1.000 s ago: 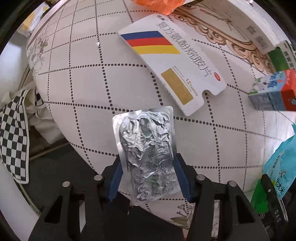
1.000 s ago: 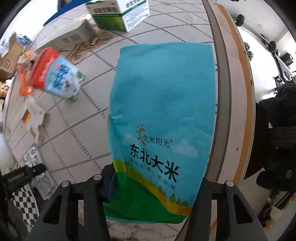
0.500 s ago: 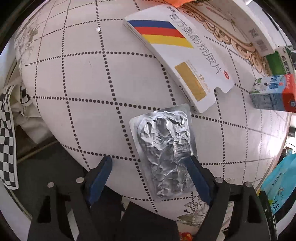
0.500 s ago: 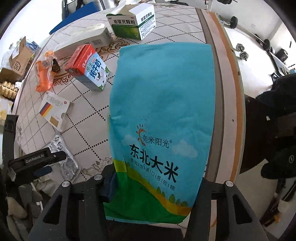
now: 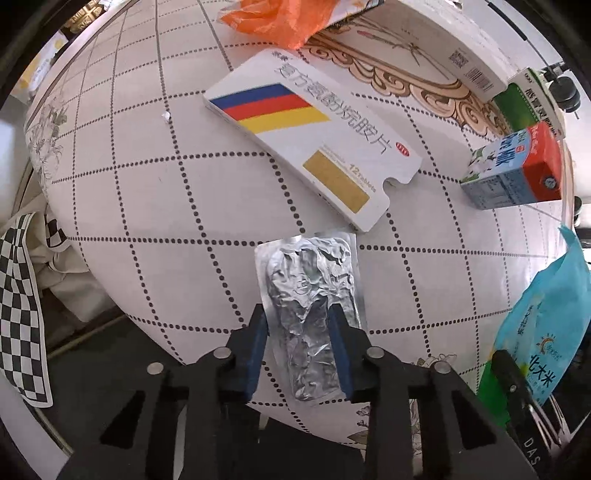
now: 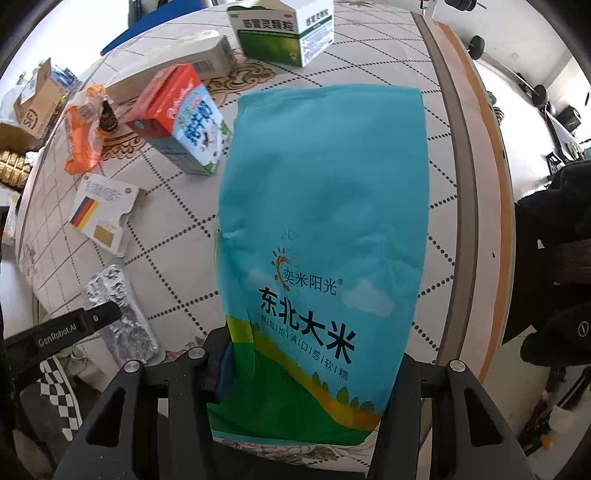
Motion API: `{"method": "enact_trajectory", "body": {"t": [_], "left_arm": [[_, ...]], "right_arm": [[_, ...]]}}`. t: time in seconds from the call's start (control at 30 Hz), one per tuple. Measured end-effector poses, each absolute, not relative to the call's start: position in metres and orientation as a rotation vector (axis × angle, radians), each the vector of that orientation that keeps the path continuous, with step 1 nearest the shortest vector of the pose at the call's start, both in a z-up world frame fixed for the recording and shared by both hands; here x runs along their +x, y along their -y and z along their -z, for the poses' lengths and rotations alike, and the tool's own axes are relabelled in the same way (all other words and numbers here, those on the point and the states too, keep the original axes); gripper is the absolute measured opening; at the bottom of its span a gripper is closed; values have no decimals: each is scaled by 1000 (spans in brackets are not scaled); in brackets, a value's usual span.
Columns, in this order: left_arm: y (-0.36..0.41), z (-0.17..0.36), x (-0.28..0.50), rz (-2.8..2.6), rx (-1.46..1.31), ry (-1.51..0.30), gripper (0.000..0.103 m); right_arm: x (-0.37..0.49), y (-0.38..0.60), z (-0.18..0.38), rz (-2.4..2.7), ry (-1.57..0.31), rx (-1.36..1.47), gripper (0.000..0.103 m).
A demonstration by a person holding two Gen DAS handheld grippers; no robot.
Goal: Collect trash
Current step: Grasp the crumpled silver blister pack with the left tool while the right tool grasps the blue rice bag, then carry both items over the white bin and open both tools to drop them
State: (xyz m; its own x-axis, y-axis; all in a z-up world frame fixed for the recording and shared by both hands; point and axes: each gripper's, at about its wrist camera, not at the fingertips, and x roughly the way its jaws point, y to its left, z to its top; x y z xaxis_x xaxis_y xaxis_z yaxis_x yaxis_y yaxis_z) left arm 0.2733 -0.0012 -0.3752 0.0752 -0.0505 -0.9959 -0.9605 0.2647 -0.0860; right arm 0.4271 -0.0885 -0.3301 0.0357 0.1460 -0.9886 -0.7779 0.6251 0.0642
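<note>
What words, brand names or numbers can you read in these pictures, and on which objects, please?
"东北大米" and "奕米阳光": blue rice bag.
"12 tablets": flat medicine box; its large grey characters are distorted.
"感冒灵颗粒": green and white box.
"GenRobot.AI": left gripper.
Milk carton: lettering blurred.
Foil blister pack: embossing unreadable.

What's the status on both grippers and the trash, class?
Left gripper just closed on foil blister pack. Right gripper holding blue rice bag. Nothing blocking.

Checkered cloth [image 5: 18,314] beside patterned table [image 5: 147,206] (dumbbells [image 6: 476,46] beyond)
</note>
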Motion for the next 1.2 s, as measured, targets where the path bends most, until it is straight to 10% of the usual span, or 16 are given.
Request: {"method": "enact_trajectory", "body": {"t": [0.47, 1.2], "left_arm": [[-15, 330, 241, -870, -1098, -1162, 3], [40, 291, 85, -925, -930, -1069, 2]], "right_arm": [[414, 103, 321, -786, -1375, -555, 52], [272, 142, 308, -966, -1398, -589, 52]]}}
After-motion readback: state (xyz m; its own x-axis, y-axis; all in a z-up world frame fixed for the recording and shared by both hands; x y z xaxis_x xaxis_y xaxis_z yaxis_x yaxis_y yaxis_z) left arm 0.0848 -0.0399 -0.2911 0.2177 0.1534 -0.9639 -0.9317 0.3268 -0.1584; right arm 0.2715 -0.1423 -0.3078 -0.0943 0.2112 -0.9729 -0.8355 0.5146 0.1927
